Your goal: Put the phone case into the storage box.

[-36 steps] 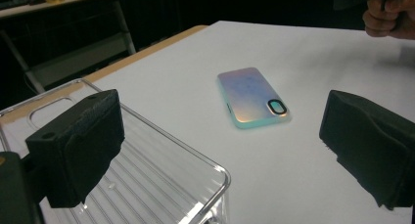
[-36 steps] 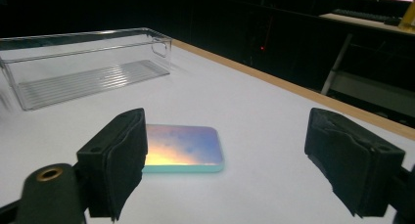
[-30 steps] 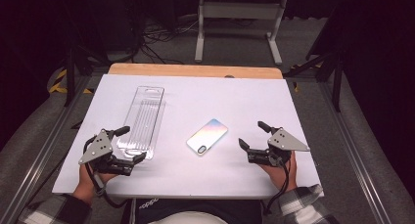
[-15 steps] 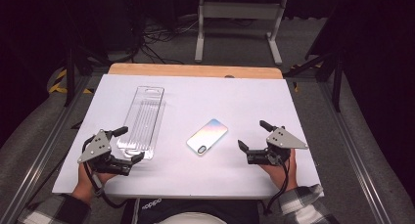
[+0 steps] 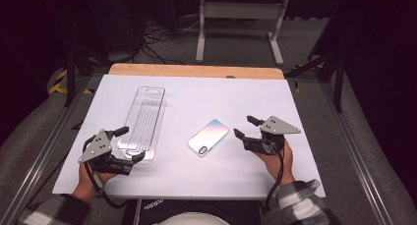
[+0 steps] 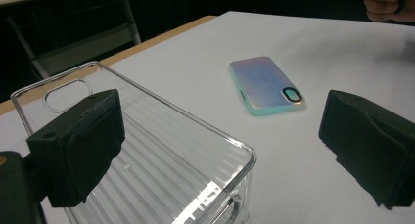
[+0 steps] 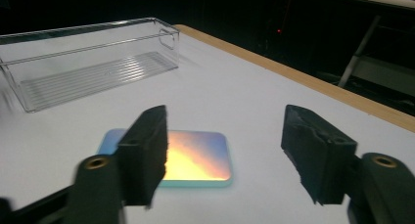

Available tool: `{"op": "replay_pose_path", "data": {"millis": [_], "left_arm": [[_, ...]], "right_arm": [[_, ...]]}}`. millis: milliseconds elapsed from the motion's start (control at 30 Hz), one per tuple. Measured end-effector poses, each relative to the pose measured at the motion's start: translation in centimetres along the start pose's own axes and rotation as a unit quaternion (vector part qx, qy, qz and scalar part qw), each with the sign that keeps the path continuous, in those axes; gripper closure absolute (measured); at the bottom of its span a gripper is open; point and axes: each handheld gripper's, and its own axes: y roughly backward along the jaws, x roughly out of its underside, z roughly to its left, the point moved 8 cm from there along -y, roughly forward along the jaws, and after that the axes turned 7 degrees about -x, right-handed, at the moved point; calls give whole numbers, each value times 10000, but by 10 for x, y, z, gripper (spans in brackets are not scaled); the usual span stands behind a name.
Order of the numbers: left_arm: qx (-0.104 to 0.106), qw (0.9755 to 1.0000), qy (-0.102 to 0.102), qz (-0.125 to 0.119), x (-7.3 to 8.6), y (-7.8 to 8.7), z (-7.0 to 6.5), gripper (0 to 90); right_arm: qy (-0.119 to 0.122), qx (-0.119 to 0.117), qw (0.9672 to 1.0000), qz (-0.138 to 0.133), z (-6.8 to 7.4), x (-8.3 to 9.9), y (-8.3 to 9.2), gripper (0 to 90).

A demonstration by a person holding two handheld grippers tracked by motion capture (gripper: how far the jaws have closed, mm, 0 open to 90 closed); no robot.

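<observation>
Over on the left of the desk point(image 5: 196, 176), the left gripper point(image 5: 129, 144) sits low near the front edge, its fingers point(image 6: 78, 145) spread wide apart with nothing between them. One finger hangs over the near end of the clear plastic tray point(image 5: 143, 121), the other stands out past its corner over bare white surface. That tray lies lengthwise, running away toward the far edge, ribbed floor, a handle slot in its far wall. Moving across to the middle: the phone point(image 5: 208, 137) lies flat, back side up, shimmering pink to blue, its camera ring at the near end, set at a slant and well apart from the tray. Now the right side: the right gripper point(image 5: 247, 126) points at the phone from just beside it, fingers point(image 7: 147, 153) apart and having just been narrowing, nothing caught between them. From the right gripper view the phone lies just ahead of the fingertips, not touched by either pad.
</observation>
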Motion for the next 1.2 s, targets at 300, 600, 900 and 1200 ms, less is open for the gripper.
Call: {"op": "replay_pose_path", "data": {"millis": [300,600,900,1200], "left_arm": [[-20,10000,68,-44,1,2,4,46],[-63,10000,24,-57,2,6,7,51],[-82,10000,12,-6,4,6,6,57],[-85,9999,-25,68,8,5,6,59]], "right_arm": [[-252,-231,9989,318,-5,-12,-28,868],[-212,-385,9952,869,-13,-13,-80,900],[-380,-513,9871,1465,-13,2,-133,900],[-429,-494,9780,1982,-16,25,-155,900]]}}
